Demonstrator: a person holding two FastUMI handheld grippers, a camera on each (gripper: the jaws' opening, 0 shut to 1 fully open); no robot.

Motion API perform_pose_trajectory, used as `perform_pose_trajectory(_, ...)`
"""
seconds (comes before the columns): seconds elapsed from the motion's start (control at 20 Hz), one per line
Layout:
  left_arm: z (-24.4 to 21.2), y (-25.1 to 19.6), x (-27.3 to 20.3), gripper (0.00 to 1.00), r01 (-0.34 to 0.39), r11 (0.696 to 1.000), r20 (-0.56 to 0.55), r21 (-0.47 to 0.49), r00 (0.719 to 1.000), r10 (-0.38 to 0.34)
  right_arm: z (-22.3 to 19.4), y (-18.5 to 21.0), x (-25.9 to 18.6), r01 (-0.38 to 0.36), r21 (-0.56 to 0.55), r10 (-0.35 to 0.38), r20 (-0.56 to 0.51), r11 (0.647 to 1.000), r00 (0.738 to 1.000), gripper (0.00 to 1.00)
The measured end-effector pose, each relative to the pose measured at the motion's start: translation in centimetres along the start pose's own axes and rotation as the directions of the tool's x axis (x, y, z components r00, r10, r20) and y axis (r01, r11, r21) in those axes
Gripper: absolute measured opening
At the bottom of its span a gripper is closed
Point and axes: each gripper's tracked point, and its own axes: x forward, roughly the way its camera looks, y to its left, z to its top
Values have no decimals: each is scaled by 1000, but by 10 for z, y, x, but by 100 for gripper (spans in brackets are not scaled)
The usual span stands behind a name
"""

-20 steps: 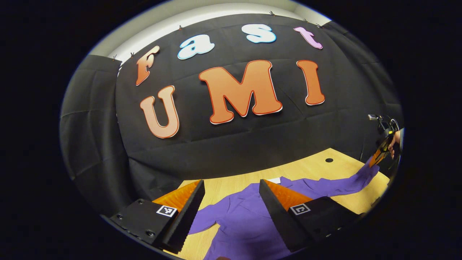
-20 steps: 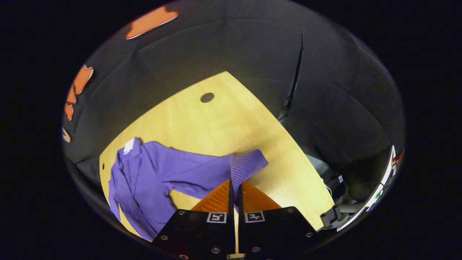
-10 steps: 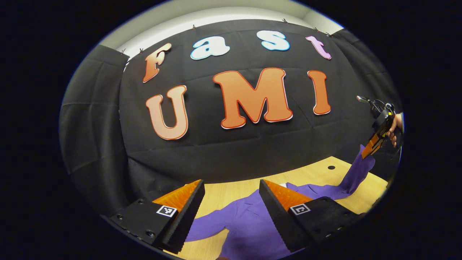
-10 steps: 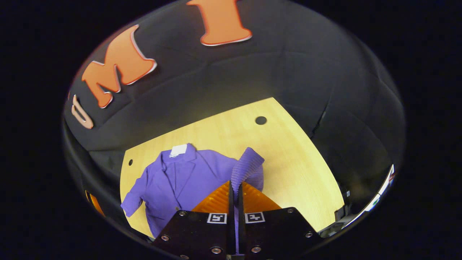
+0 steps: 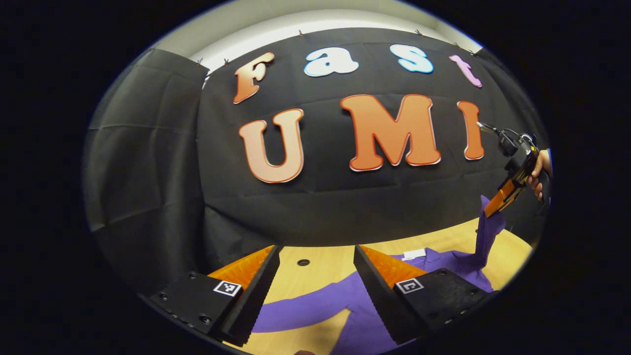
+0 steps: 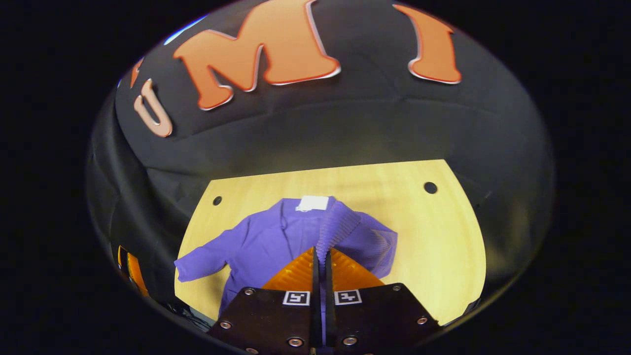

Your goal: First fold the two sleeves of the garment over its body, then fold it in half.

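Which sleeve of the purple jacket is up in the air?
The sleeve pinched in the right gripper is lifted over the jacket. The other sleeve lies flat on the table.

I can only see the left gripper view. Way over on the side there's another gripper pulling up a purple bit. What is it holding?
Observer: The right gripper is shut on the ribbed cuff of one sleeve, lifted above the purple garment.
Operator: Where's the other sleeve?
Observer: It lies flat, stretched out sideways on the wooden table, not folded yet.
Operator: Is my gripper holding anything?
Observer: No. The left gripper is open above the garment.
Operator: Is there anything at the neck?
Observer: A white tag sits at the collar, at the garment's far end.
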Motion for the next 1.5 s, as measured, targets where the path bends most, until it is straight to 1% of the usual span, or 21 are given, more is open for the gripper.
perform_pose_trajectory(0.2,-9,43,-1,97,-68,998,-8,2,998,68,0,51,18,-58,-24,58,-16,998,998,4)
perform_pose_trajectory(0.45,-19,75,4,98,-106,994,-20,6,994,106,-11,90,42,-95,-8,95,-46,995,994,4)
perform_pose_trajectory(0.55,-25,84,7,98,-116,993,-30,7,993,116,-12,108,47,-133,-1,133,-37,991,990,5)
perform_pose_trajectory(0.65,-32,92,12,98,-124,992,-47,3,991,124,-8,124,43,-186,5,186,-7,983,983,14)
perform_pose_trajectory(0.7,-34,95,14,98,-127,992,-55,1,990,127,-6,130,41,-203,9,203,9,979,979,27)
perform_pose_trajectory(0.75,-37,98,16,98,-128,992,-58,-1,990,128,-2,129,38,-207,11,207,32,978,978,31)
perform_pose_trajectory(0.8,-38,99,18,98,-128,992,-63,-4,990,128,5,129,34,-207,11,206,58,978,977,40)
perform_pose_trajectory(0.85,-42,102,23,98,-130,992,-67,-6,989,129,12,126,30,-204,9,203,89,979,975,33)
perform_pose_trajectory(0.9,-44,105,26,97,-129,992,-74,-6,989,129,19,124,23,-201,5,199,123,980,972,57)
perform_pose_trajectory(0.95,-47,108,29,97,-128,992,-85,-8,988,126,27,119,17,-191,0,189,162,982,969,51)
perform_pose_trajectory(1.0,-51,110,32,97,-126,992,-99,-17,987,123,34,114,10,-179,-10,178,200,984,964,60)
perform_pose_trajectory(1.05,-57,111,39,98,-126,991,-116,-32,986,122,40,109,2,-160,-23,161,240,987,957,65)
perform_pose_trajectory(1.1,-62,115,45,98,-127,991,-138,-48,983,120,45,101,-6,-135,-41,141,280,990,950,77)
perform_pose_trajectory(1.15,-71,119,49,98,-132,989,-167,-63,979,120,50,93,-13,-101,-57,114,317,993,941,83)
perform_pose_trajectory(1.2,-79,123,55,98,-135,988,-192,-77,974,118,53,85,-22,-69,-73,90,352,995,932,91)
perform_pose_trajectory(1.3,-93,132,65,98,-140,985,-241,-100,964,113,60,72,-40,-7,-92,45,418,996,907,95)
perform_pose_trajectory(1.4,-110,142,75,98,-144,982,-306,-119,947,102,61,58,-57,42,-102,11,466,994,885,95)
perform_pose_trajectory(1.45,-120,146,79,98,-147,981,-341,-123,935,98,61,53,-64,61,-104,-3,487,993,874,100)
perform_pose_trajectory(1.5,-131,149,83,98,-147,981,-379,-125,921,90,60,48,-72,77,-102,-16,502,992,865,95)
